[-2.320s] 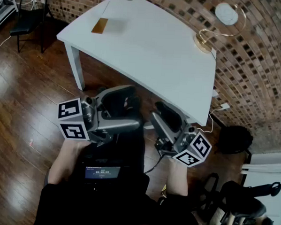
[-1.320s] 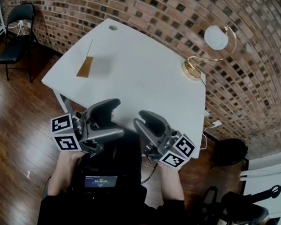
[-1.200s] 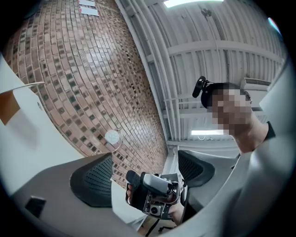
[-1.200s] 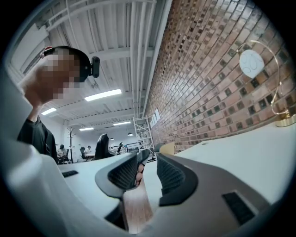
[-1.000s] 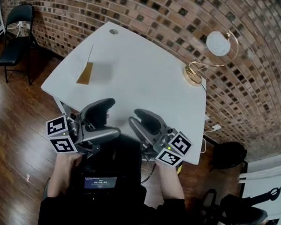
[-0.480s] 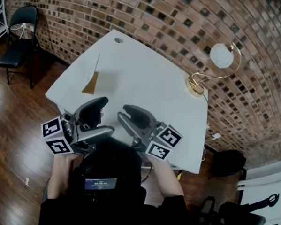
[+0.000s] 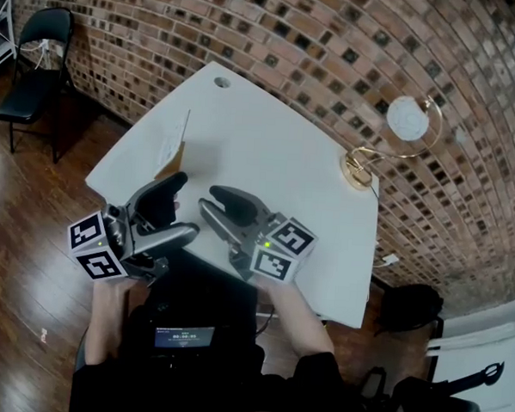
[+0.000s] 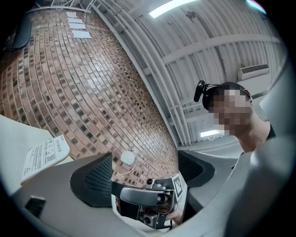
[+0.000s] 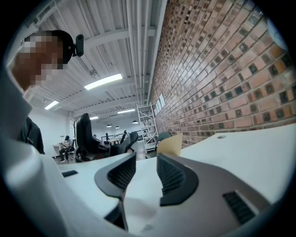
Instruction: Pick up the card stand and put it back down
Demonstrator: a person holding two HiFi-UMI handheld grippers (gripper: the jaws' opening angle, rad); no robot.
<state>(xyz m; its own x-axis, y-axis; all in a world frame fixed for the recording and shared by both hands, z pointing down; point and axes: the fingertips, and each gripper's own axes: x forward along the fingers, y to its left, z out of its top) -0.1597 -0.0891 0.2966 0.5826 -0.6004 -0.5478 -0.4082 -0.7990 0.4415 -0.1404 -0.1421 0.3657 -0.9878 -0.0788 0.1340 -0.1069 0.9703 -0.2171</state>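
The card stand point(image 7: 174, 140) is a printed card upright in a tan base, near the left edge of the white table point(image 7: 286, 151). My left gripper point(image 7: 185, 206) hovers over the table's near edge just short of it, jaws wide apart and empty. My right gripper point(image 7: 210, 200) sits beside it, pointing left toward the stand, open with nothing between its pads. In the right gripper view the stand point(image 9: 169, 144) shows beyond the right gripper point(image 9: 145, 173). The left gripper view has the card point(image 8: 44, 155) at far left and the left gripper point(image 8: 145, 178) framing the right gripper's marker cube point(image 8: 179, 186).
A gold desk lamp point(image 7: 360, 170) with a white round shade stands at the table's right, against the brick wall. A cable hole point(image 7: 223, 82) is at the far corner. A black chair point(image 7: 37, 60) stands on the wood floor to the left.
Both grippers have moved forward from below the table's near edge to over it, closing on the card stand. The right gripper swung leftward. Their jaws look unchanged.
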